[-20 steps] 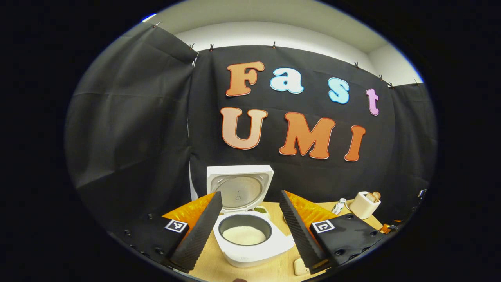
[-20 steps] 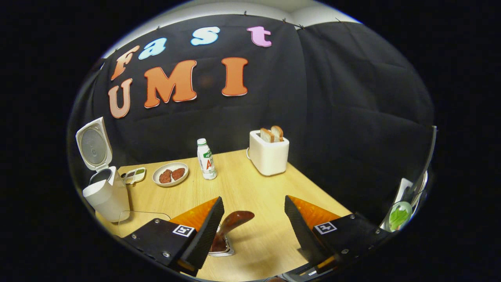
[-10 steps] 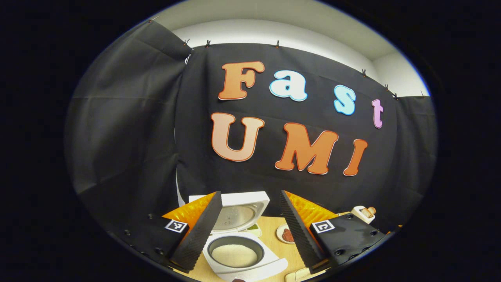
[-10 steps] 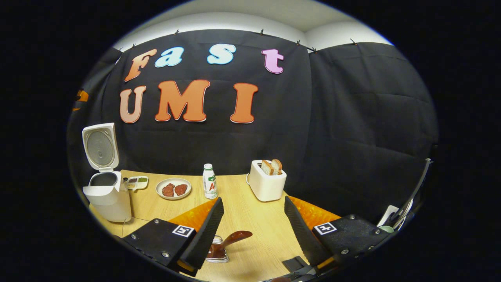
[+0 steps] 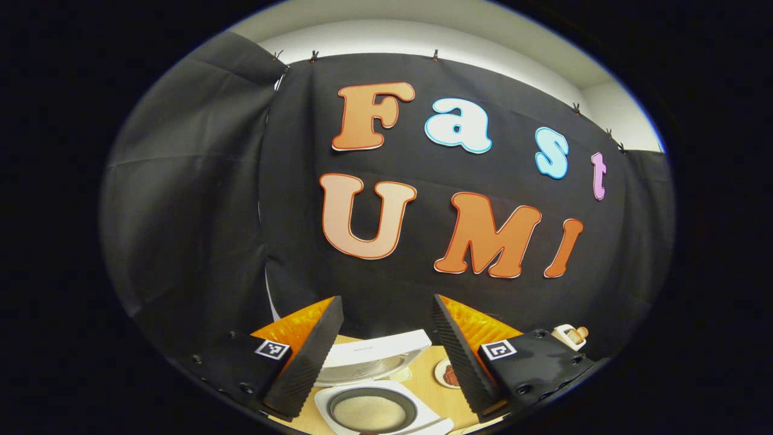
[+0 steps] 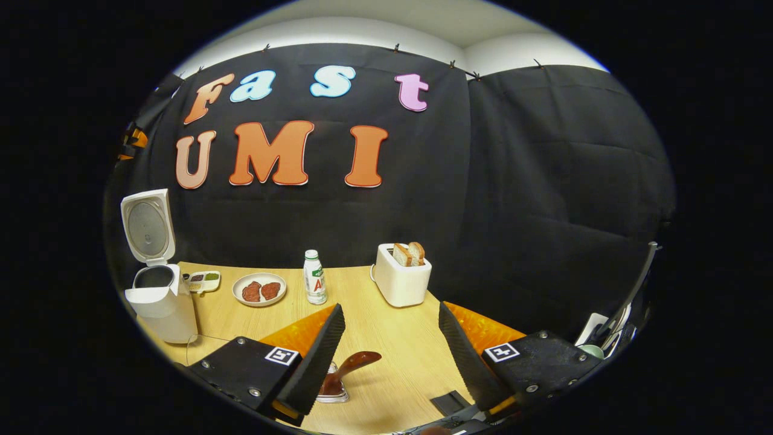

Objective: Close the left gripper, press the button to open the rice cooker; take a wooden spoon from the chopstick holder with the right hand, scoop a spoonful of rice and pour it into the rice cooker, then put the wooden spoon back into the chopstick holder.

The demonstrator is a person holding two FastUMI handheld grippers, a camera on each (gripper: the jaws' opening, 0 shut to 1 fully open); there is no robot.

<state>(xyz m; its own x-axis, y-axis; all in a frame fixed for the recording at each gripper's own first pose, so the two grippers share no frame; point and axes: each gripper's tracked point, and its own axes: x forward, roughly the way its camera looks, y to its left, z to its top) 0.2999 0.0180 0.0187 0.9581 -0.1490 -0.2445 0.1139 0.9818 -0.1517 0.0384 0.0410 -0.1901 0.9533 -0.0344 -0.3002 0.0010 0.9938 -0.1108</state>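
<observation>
The white rice cooker (image 5: 386, 423) stands open low between the fingers of my left gripper (image 5: 385, 300), which is open and holds nothing. White rice lies in its dark inner pot (image 5: 370, 411), and the lid (image 5: 374, 357) is tipped back. In the right gripper view the rice cooker (image 6: 162, 305) stands at the far left with its lid (image 6: 145, 225) up. A dark wooden spoon (image 6: 356, 362) leans out of a small clear chopstick holder (image 6: 332, 394) beside the left finger of my right gripper (image 6: 391, 307). That gripper is open, above and clear of the spoon.
On the wooden table (image 6: 386, 338) stand a small dish (image 6: 202, 280), a plate of meat (image 6: 259, 290), a bottle (image 6: 314, 285) and a white toaster (image 6: 401, 277) with bread. A flat black object (image 6: 450, 401) lies near the front edge. The plate (image 5: 449, 374) shows right of the cooker.
The left gripper has tilted up, so the cooker has sunk to the bottom of its view. The right gripper has risen and backed off from the spoon in its holder. Both stay open.
</observation>
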